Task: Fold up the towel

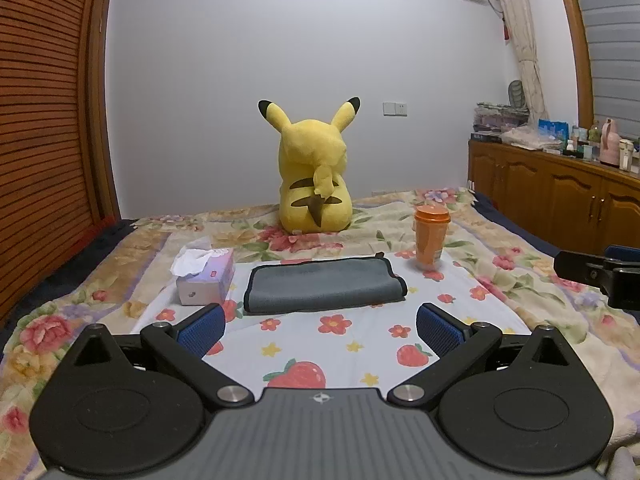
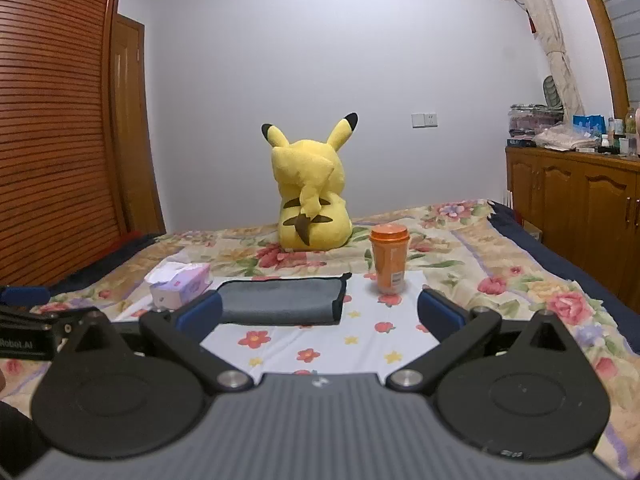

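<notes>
Grey microfibre cloth with a dark stitched border, the towel [image 1: 325,285], lies folded into a flat rectangular pad on the pale sheet printed with red flowers, yellow stars and strawberries [image 1: 340,354], which itself covers a larger floral quilt [image 1: 532,276]. Its folded layers show along the right-hand end, where a small corner sticks up at the back. Just left of the towel sits a lilac cardboard tissue box [image 1: 205,280] with a white tissue poking out of the top, and off its right rear corner stands an orange plastic cup with a ribbed lid [image 1: 431,237], upright and apart from the cloth. Behind both, a yellow plush toy with black-tipped ears [image 1: 314,176] sits with its back turned. The left gripper [image 1: 320,330] hangs above the sheet, short of the towel's near edge, its blue-padded fingers [image 1: 200,330] spread wide with nothing between them. The right gripper [image 2: 320,315] is likewise wide apart and holds nothing, with the towel's right half showing between its fingers and the orange cup just inside the right one. A wooden cabinet [image 2: 576,200] cluttered with bottles lines the right wall.
</notes>
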`<move>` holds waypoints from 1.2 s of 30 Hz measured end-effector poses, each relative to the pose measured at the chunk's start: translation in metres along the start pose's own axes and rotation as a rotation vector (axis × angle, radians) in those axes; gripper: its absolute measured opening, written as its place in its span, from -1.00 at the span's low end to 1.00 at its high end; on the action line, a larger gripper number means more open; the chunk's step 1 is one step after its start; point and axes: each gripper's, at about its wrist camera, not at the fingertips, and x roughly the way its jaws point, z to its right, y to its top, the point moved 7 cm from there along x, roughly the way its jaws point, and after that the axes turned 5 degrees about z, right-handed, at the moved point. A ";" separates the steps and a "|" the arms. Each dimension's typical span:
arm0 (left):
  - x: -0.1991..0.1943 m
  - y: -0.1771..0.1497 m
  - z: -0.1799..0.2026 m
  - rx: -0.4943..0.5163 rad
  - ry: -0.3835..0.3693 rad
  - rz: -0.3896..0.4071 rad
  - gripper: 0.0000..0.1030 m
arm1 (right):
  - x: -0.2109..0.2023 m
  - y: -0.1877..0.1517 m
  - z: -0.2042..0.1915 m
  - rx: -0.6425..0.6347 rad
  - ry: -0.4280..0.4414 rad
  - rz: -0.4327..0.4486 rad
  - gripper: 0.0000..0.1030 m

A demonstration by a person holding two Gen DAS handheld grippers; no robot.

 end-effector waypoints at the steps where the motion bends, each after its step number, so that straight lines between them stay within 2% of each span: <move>1: 0.000 0.000 0.000 0.000 0.000 -0.001 1.00 | 0.000 0.000 0.000 -0.001 0.000 0.000 1.00; 36: 0.004 -0.002 -0.010 0.000 0.005 -0.007 1.00 | 0.000 0.000 0.000 0.000 0.000 -0.001 1.00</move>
